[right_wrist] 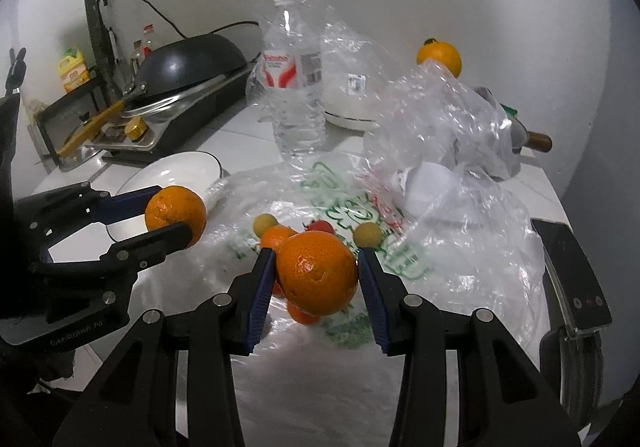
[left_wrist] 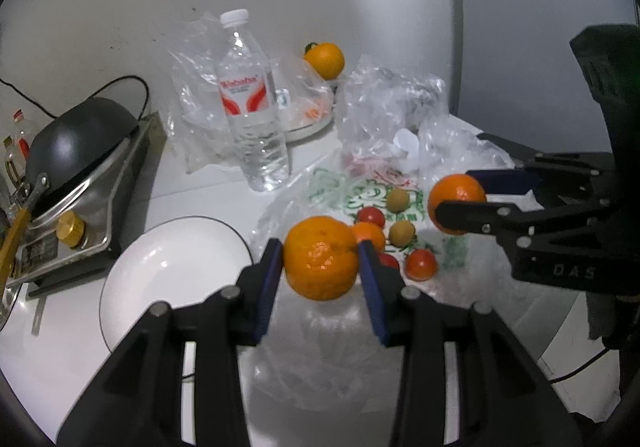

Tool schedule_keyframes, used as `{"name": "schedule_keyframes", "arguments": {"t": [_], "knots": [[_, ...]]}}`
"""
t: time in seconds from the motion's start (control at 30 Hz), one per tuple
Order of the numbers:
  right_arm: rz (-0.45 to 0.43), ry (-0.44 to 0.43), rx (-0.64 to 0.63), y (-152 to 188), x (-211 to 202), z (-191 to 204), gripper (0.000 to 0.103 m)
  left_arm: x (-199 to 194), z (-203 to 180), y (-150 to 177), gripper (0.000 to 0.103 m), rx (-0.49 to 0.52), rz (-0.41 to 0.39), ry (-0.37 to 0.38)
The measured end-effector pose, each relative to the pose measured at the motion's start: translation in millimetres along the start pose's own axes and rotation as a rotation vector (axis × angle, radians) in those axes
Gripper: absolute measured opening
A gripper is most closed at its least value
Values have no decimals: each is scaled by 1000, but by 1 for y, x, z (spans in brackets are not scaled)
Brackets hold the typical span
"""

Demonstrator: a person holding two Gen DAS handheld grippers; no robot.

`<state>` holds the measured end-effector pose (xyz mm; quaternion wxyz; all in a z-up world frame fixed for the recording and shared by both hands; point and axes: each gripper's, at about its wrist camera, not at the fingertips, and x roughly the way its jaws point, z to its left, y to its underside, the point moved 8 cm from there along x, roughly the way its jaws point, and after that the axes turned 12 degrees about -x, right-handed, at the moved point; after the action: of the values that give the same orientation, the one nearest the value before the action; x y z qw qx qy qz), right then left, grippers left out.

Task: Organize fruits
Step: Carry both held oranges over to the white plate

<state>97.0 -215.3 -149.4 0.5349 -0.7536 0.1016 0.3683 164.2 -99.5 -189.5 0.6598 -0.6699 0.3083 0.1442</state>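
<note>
My left gripper (left_wrist: 320, 261) is shut on an orange (left_wrist: 321, 258), held above the flattened plastic bag (left_wrist: 360, 203); the same gripper (right_wrist: 170, 213) and its orange (right_wrist: 176, 215) appear at the left of the right wrist view. My right gripper (right_wrist: 316, 273) is shut on a second orange (right_wrist: 317, 273), which shows at the right of the left wrist view as an orange (left_wrist: 456, 203) in the right gripper (left_wrist: 456, 193). On the bag lie a small orange (left_wrist: 370, 235), red tomatoes (left_wrist: 421, 263) and yellowish round fruits (left_wrist: 402, 232). A white plate (left_wrist: 160, 275) sits left of the bag.
A water bottle (left_wrist: 252, 107) stands behind the bag, with crumpled clear bags (left_wrist: 384, 107) and a white dish (left_wrist: 308, 125) nearby. Another orange (left_wrist: 325, 59) rests by the wall. A stove with a black wok (left_wrist: 76, 143) is at the left. A dark device (right_wrist: 572, 279) lies at the right edge.
</note>
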Motion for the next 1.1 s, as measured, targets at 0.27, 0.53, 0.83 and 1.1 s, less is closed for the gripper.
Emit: {"name": "schedule_keyframes", "arguments": {"t": [0.27, 0.53, 0.83, 1.1], "knots": [[-12, -7, -33, -16, -2, 17, 45, -17, 19, -3, 40, -29, -34, -7], [-29, -18, -51, -32, 0, 35, 45, -26, 39, -5, 40, -37, -54, -28], [-28, -38, -88, -49, 11, 60, 45, -34, 74, -3, 40, -84, -71, -59], [-19, -55, -118, -63, 24, 82, 45, -36, 103, 3, 40, -115, -77, -85]]}}
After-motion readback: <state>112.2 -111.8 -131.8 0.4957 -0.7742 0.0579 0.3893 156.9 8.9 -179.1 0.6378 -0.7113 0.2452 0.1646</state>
